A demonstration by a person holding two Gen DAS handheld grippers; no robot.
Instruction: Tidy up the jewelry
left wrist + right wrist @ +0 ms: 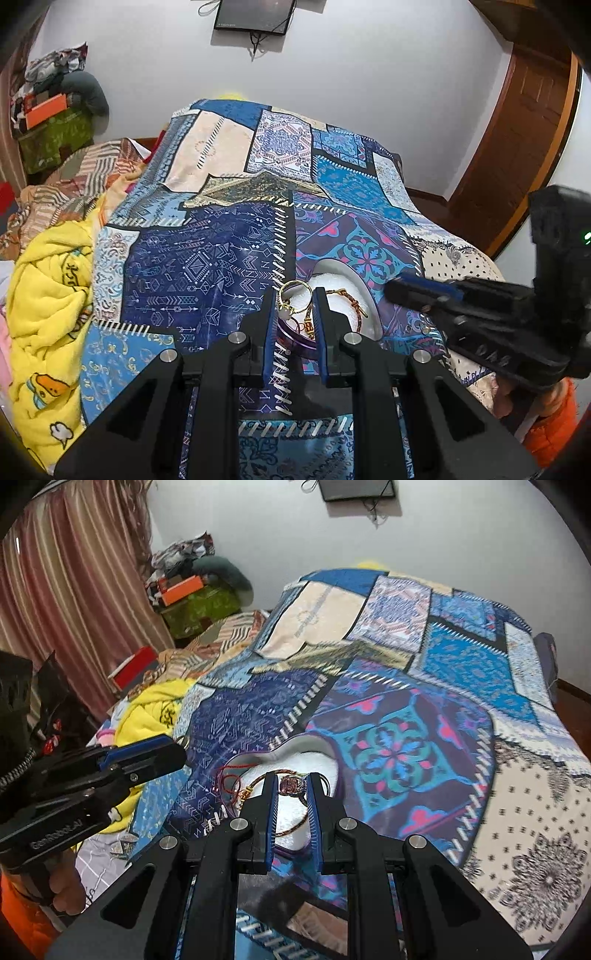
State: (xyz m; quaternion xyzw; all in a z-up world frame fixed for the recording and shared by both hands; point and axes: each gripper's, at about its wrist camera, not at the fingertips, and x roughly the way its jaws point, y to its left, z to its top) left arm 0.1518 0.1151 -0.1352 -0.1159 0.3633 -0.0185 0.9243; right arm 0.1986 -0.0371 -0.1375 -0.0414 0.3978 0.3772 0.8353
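In the left wrist view my left gripper is shut on a gold ring with a pale stone, held just above a white padded jewelry tray. A braided brown bracelet lies on the padding, and a purple bangle shows below the fingers. My right gripper is shut on a ring with a purple stone over the same tray. A red cord and the braided bracelet lie there too. Each gripper appears at the side of the other's view: right, left.
The tray rests on a blue patchwork bedspread over a bed. A yellow blanket is bunched at the left. Piled clothes and boxes stand by the wall, next to striped curtains. A wooden door is at the right.
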